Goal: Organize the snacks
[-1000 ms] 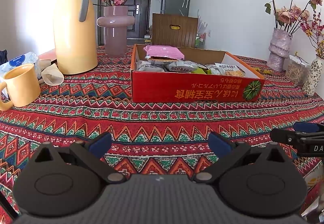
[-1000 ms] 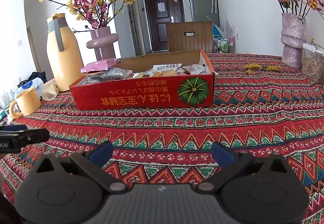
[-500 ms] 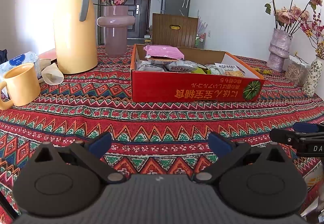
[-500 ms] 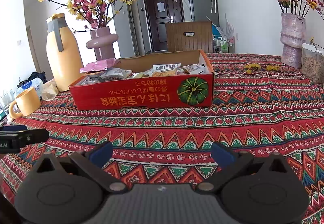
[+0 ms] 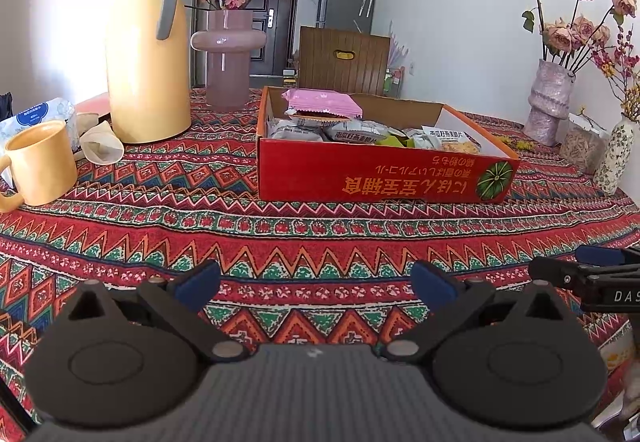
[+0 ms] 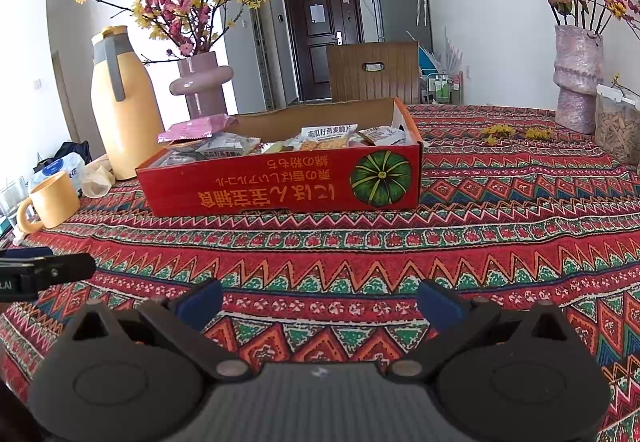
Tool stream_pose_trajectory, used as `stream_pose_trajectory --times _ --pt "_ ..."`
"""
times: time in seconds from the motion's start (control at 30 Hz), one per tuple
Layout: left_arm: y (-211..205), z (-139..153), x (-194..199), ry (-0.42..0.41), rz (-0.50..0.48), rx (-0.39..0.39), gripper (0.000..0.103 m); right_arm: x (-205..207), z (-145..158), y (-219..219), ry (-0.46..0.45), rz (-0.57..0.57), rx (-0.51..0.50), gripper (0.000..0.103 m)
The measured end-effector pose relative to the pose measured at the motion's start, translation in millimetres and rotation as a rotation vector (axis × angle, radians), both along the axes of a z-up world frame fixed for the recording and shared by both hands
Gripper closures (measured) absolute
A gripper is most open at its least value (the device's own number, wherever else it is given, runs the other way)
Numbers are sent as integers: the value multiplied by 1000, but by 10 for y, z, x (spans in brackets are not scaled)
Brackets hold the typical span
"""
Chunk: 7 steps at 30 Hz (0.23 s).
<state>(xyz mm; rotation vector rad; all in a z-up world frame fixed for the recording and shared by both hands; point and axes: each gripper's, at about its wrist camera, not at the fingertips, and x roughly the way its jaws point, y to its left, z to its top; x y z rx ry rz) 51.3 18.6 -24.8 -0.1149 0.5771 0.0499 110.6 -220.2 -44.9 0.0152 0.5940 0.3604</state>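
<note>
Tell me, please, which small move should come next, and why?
Probably move the left tool forward toward the red box. Both tools are open and hold nothing, the right tool too, and they hover over the tablecloth short of the box, where the snack packets lie piled, the pink packet on top.

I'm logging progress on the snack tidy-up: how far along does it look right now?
Done: snack packets, a pink packet on top, already sit in the red box. In hand: nothing; the left gripper and right gripper are open and empty, short of the box over the tablecloth. Left: no loose snacks show, so whether any sorting remains is unclear.
</note>
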Motion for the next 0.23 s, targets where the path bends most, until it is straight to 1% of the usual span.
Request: stream_pose_trajectory --times 0.23 --pt "-7 3 -4 -4 -6 -2 0 2 -18 -12 1 -1 0 0"
